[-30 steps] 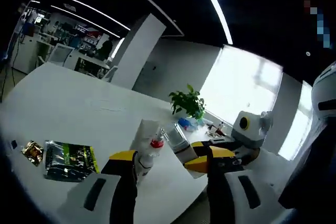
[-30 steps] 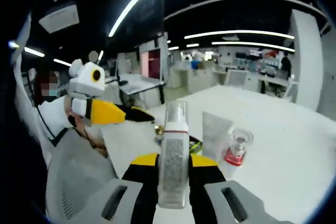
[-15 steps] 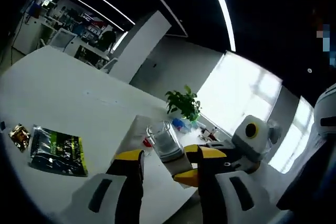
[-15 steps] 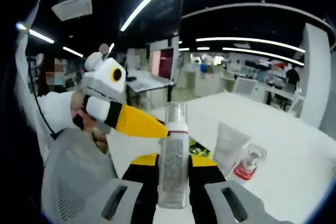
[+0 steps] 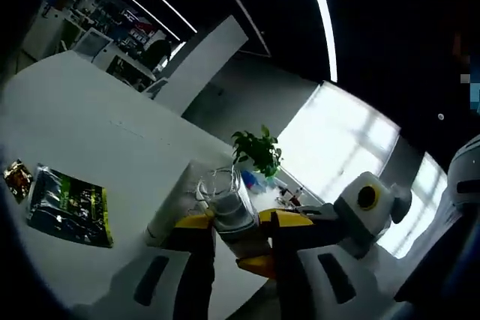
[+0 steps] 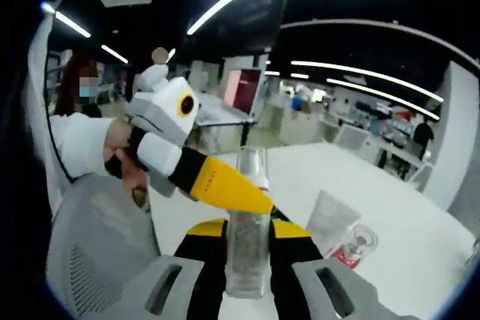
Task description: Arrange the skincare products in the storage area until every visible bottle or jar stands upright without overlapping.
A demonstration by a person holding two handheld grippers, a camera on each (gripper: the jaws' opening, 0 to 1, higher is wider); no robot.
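A bottle with a speckled grey body and a clear cap stands upright between the jaws of my right gripper, which is shut on its body. My left gripper, held by a person's hand, reaches in from the left, one yellow jaw crossing the bottle's neck. In the left gripper view the same bottle sits between the jaws of my left gripper, which stand close on either side; contact is unclear. My right gripper holds it from below. A white tube and a small clear bottle with a red base stand on the white table.
A green packet and a small dark packet lie on the table. A potted plant stands at its far side. A grey mesh chair and the person's sleeve are at the left.
My left gripper has come in around the bottle's top and its jaws have narrowed. Both grippers have lifted, so the table sits lower in view. The right gripper keeps its hold.
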